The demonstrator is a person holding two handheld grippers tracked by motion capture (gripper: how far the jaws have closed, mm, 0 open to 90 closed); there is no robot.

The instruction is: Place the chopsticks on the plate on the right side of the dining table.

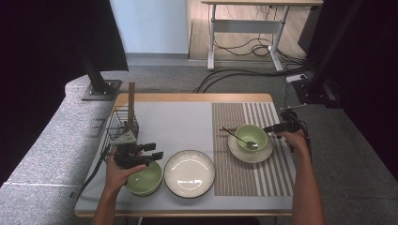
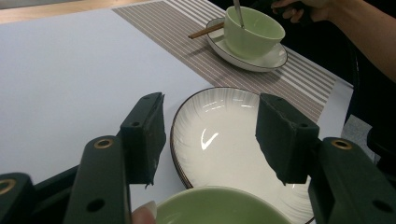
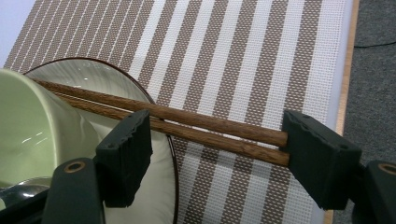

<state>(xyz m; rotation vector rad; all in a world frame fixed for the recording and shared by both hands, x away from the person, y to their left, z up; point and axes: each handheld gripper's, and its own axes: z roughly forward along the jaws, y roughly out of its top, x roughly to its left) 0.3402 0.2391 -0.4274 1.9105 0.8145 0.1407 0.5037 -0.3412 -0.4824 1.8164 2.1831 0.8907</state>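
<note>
two grippers over a set table, both with jaws apart

left gripper [image 1: 158, 153] hovers above the green bowl [image 1: 145, 178] near the table's front left corner, beside the white plate [image 1: 189, 173]; jaws apart, holding nothing. right gripper [image 3: 217, 156], jaws spread, straddles the wooden chopsticks [image 3: 205, 128] lying across the saucer [image 3: 161, 154] under the second green bowl [image 3: 32, 135], on the striped placemat [image 3: 243, 60] toward the right edge.
</note>
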